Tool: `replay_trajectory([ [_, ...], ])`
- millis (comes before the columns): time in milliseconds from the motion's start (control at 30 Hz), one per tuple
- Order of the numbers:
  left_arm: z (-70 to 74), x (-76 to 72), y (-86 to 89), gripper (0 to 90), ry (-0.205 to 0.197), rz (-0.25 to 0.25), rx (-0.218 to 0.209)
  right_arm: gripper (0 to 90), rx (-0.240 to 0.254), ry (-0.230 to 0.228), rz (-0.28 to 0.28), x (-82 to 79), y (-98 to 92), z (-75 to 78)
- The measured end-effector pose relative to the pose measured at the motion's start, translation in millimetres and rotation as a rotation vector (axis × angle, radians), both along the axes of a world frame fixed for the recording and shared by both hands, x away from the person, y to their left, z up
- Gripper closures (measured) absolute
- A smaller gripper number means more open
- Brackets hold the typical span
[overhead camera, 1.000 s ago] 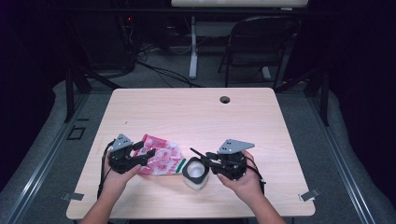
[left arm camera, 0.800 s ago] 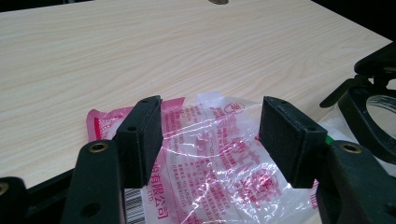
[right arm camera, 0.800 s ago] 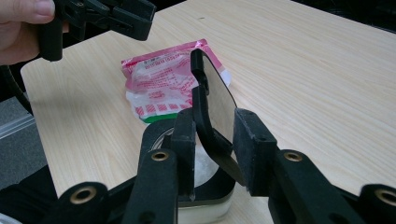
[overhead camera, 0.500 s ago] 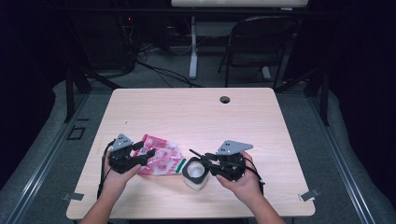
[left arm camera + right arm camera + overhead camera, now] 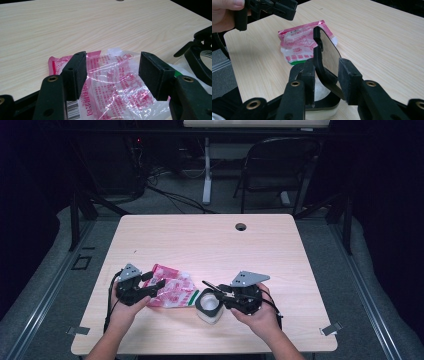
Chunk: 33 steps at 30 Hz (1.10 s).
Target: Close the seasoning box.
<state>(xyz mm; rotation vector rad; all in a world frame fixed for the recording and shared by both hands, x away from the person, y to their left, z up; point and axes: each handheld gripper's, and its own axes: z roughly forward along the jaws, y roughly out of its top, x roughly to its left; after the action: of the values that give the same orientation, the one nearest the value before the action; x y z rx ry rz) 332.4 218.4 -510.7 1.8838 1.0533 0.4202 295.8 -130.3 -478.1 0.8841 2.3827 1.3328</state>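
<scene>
Dark room behind, w/ a folding chair (image 5: 272, 167) and cables on the floor past the far edge. Pale wood table (image 5: 280, 250) had a round hole (image 5: 241, 227) near its far edge.

Pink and clear plastic packet (image 5: 172, 291) lay flat on the table, near the person's side, left of centre. Red print on it, barcode at one corner, green strip at the end nearest the jar. In the left gripper view the packet (image 5: 112, 82) lay under and between the jaws.

Left gripper (image 5: 152, 286), held in the left hand (image 5: 125, 307), hovered over the packet's left end. Jaws stood wide apart, pads clear of the plastic; nothing gripped.

White jar (image 5: 209, 306) sat just right of the packet, touching or nearly touching its green end; couldn't tell which. Black-rimmed hinged lid (image 5: 325, 53) stood tilted up from the jar (image 5: 322, 113), see-through pane facing the far side of the table.

Right gripper (image 5: 216, 292), in the right hand (image 5: 260, 315), pointed left at the jar. In the right gripper view (image 5: 325, 82) the lid's lower frame ran between the two pads. Jaws had just been opening; left pad close against the frame, right pad w/ a gap. Not clamped as far as I could see.

Both hands came in from the near edge, well apart from each other.
</scene>
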Motion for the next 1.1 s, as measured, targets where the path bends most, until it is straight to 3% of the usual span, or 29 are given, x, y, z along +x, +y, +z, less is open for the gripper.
replay_trajectory([
  [1100, -1.4, 1.0, 0.6, 39.3, 0.002, 0.001, 0.011, 58.0, -0.033, -0.003, 0.027, -2.8, 10.6, -6.0],
])
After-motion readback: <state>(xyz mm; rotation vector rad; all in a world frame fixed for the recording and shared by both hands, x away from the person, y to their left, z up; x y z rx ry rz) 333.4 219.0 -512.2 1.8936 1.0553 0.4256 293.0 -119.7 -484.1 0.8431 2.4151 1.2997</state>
